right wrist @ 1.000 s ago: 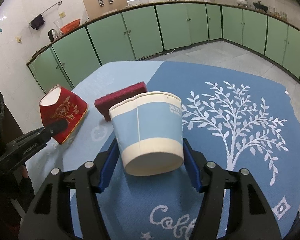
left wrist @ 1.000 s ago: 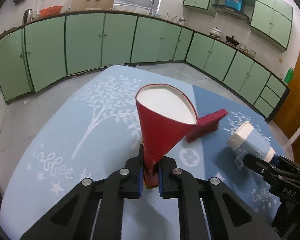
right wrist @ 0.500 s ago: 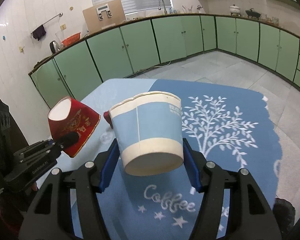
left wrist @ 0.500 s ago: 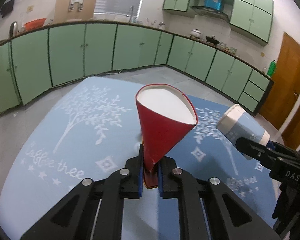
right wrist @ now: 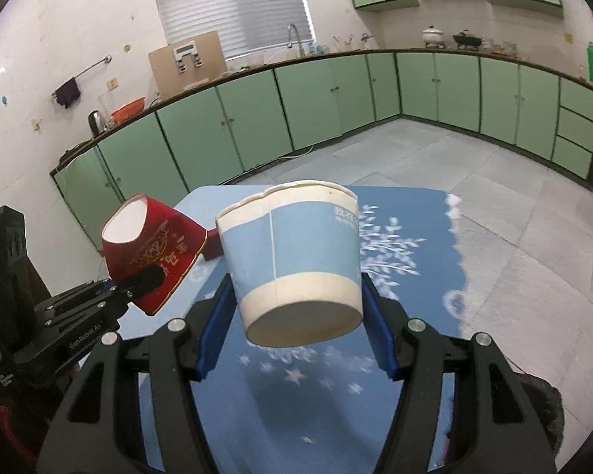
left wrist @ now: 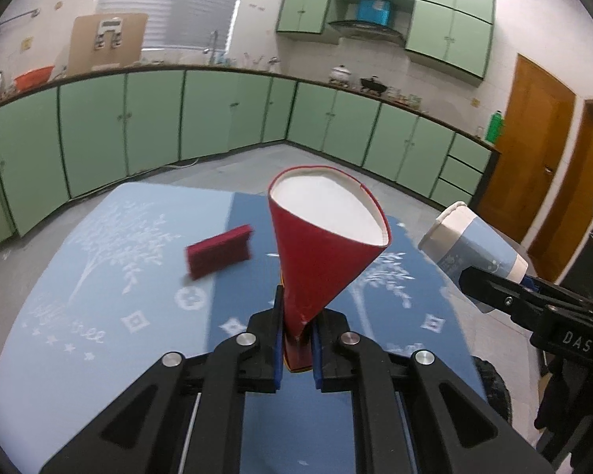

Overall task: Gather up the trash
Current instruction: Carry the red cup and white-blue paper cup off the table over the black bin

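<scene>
At frame centre, my left hand-held gripper [left wrist: 294,349] pinches the red paper cup's [left wrist: 320,252] flattened base; my right hand-held gripper [right wrist: 298,330] squeezes the blue cup [right wrist: 296,260], both above the tabletop [left wrist: 110,316]. Probably light, crushable; grip gently.

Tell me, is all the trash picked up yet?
Nearly. The left gripper pinches the squashed red cup, and the right gripper holds the blue cup, both lifted off the table. No bin shows. A red scrub pad is left there.
</scene>
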`<state>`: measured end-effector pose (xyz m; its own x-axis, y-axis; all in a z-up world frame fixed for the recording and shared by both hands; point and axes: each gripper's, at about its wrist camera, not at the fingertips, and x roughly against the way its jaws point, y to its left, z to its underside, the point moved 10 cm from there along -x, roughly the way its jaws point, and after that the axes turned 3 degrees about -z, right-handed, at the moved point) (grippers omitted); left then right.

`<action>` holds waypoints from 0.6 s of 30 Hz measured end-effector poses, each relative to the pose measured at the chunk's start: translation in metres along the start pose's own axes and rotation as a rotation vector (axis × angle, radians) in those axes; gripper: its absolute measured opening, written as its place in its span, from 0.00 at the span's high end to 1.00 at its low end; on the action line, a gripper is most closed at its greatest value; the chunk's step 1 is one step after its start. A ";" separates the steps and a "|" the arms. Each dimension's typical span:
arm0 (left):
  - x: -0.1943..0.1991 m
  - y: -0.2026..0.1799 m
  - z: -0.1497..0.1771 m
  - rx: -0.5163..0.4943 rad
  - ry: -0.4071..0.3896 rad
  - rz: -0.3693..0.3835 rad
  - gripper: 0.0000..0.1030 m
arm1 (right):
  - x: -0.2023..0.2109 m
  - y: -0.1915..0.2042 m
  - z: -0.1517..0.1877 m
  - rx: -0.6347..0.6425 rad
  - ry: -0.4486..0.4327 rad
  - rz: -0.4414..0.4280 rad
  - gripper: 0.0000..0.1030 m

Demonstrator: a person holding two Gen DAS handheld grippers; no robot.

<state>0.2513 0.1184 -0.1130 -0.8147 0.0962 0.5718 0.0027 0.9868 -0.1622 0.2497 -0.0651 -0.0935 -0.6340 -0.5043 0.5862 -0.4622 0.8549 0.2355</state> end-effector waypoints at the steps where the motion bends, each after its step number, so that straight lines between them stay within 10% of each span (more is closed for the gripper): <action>1: 0.002 -0.009 0.001 -0.008 -0.002 0.013 0.90 | 0.008 -0.006 0.003 -0.003 -0.004 0.012 0.42; 18: 0.016 -0.159 0.039 -0.123 0.037 0.222 0.90 | 0.116 -0.101 0.062 -0.090 -0.049 0.189 0.42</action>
<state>0.2151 -0.0418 -0.1093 -0.7648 0.3143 0.5623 0.2509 0.9493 -0.1894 0.1844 -0.2172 -0.0975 -0.7344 -0.3378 0.5887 -0.2766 0.9410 0.1950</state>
